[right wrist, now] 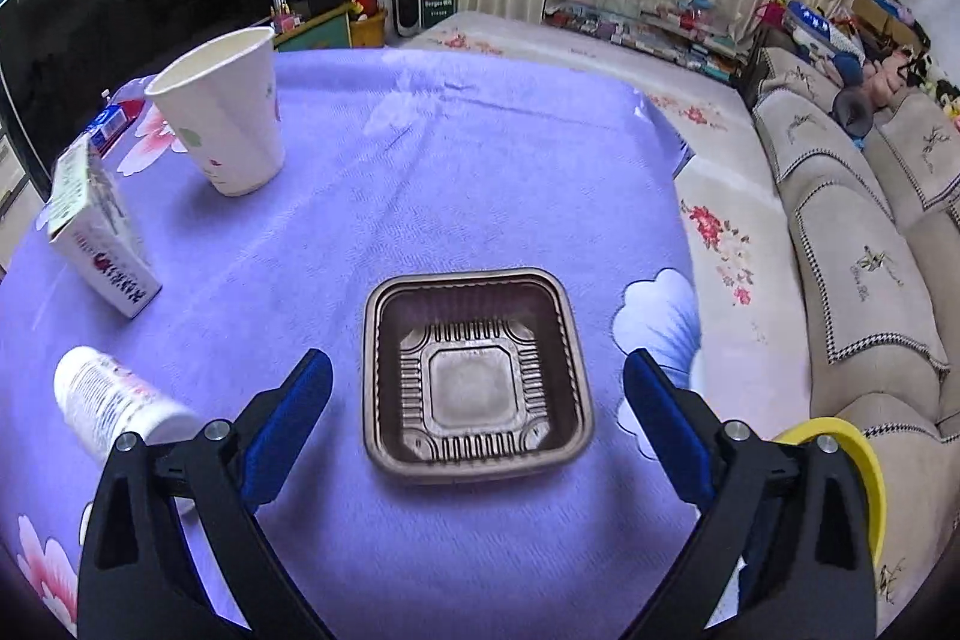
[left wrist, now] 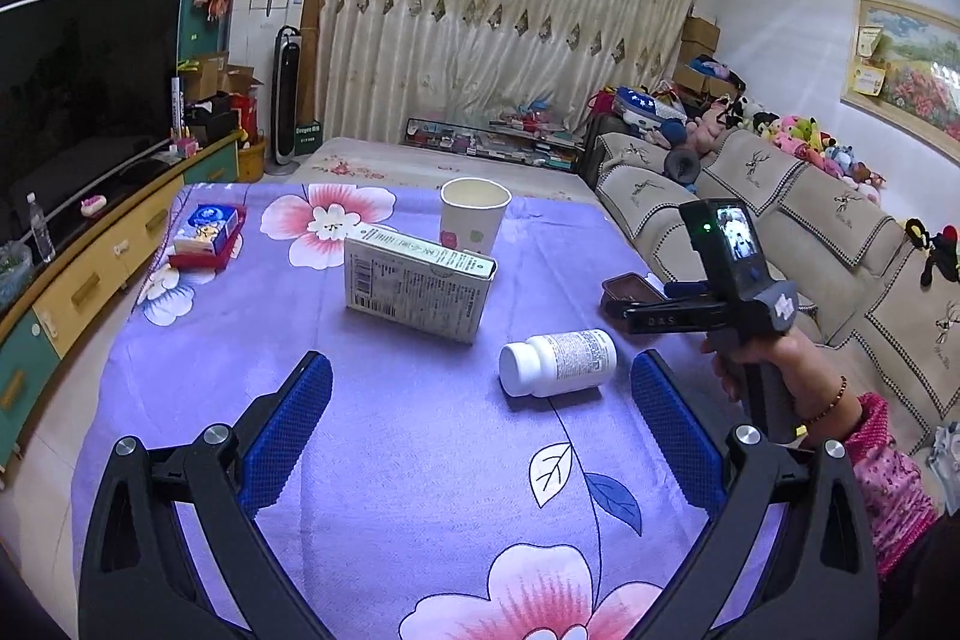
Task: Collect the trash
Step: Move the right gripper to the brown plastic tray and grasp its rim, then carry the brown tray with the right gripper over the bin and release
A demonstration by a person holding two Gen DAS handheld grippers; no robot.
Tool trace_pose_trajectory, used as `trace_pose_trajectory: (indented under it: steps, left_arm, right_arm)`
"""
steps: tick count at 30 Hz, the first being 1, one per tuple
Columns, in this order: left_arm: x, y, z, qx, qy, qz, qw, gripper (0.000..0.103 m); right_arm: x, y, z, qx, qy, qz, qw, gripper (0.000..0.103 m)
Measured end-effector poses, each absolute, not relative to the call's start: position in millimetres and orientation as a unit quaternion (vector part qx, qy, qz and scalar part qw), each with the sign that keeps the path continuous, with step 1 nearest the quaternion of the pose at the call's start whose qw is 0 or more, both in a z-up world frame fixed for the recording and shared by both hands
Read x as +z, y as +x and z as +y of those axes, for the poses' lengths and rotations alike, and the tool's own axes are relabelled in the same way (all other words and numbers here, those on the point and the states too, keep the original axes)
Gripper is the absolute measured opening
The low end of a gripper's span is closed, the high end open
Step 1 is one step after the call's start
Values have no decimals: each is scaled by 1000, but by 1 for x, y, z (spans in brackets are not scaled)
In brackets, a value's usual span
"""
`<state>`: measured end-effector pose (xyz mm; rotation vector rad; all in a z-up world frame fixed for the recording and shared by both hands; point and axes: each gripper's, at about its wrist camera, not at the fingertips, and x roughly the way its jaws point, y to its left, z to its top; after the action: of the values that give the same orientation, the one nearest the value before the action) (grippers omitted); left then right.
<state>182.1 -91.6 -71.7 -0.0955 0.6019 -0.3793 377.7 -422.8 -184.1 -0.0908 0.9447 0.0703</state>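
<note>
Both tongs gape apart, holding nothing. Left gripper [left wrist: 480, 394] hovers near a toppled white pill bottle [left wrist: 558, 361] — box [left wrist: 417, 283] and paper cup [left wrist: 471, 214] stand farther off. Only the right gripper [right wrist: 477, 382] view shows the brown plastic tray [right wrist: 477, 376] fully, lying between its fingers on the purple cloth [right wrist: 456, 160].

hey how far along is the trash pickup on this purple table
Nothing looks collected yet. Both grippers are open and empty: the right gripper is lined up on the brown tray; the left gripper faces the white bottle. The carton and paper cup remain.
</note>
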Motion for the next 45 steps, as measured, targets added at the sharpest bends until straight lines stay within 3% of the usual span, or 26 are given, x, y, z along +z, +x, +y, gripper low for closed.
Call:
trace_pose_trajectory:
  steps: [2,4,6,25,45]
  left_arm:
    - [-74,184,-91,-187,-50,297,935,98]
    - [-77,186,-91,-188,-51,299,934,98]
    - [-79,188,-92,-188,-50,302,933,98]
    - [-88,185,-113,-211,-43,310,926,98]
    - [-99,198,-171,-247,-5,332,910,98]
  right_arm:
    - [-188,382,-425,31,-40,460,886,92]
    - [-191,381,-427,30,-38,465,884,76]
    - [-195,382,-430,31,-30,474,879,68]
    - [-158,273,-478,-8,27,420,907,67]
    - [-212,225,-626,-174,107,450,869,69]
